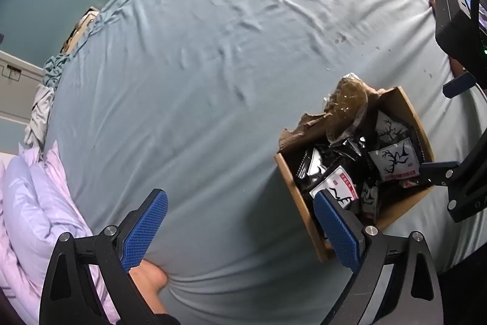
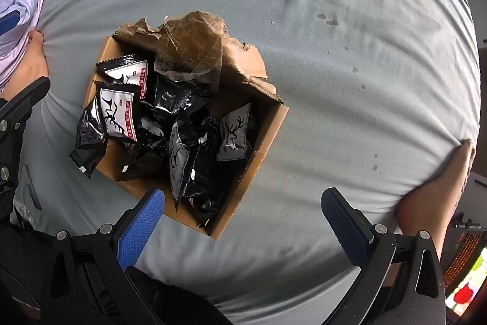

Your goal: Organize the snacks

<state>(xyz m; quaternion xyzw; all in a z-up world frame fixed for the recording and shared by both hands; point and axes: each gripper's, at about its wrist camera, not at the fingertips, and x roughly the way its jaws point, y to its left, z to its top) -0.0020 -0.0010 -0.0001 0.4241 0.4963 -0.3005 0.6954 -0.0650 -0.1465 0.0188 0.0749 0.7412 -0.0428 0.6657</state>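
Hanging over cardboard box (image 2: 271, 124): both jaws spread, empty; snack packets (image 2: 117, 114) heaped, lower ones hidden; print unreadable.

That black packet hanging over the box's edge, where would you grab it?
Take the black packet by its lower end, which sticks out past the cardboard box wall with sheet beneath. Come from above with the open right tool, pads across its flat faces; that end looks free of the other packets.

Soft, even daylight (perhaps from above); heavy fisheye bending, dark vignetted corners, edges slightly blurred.
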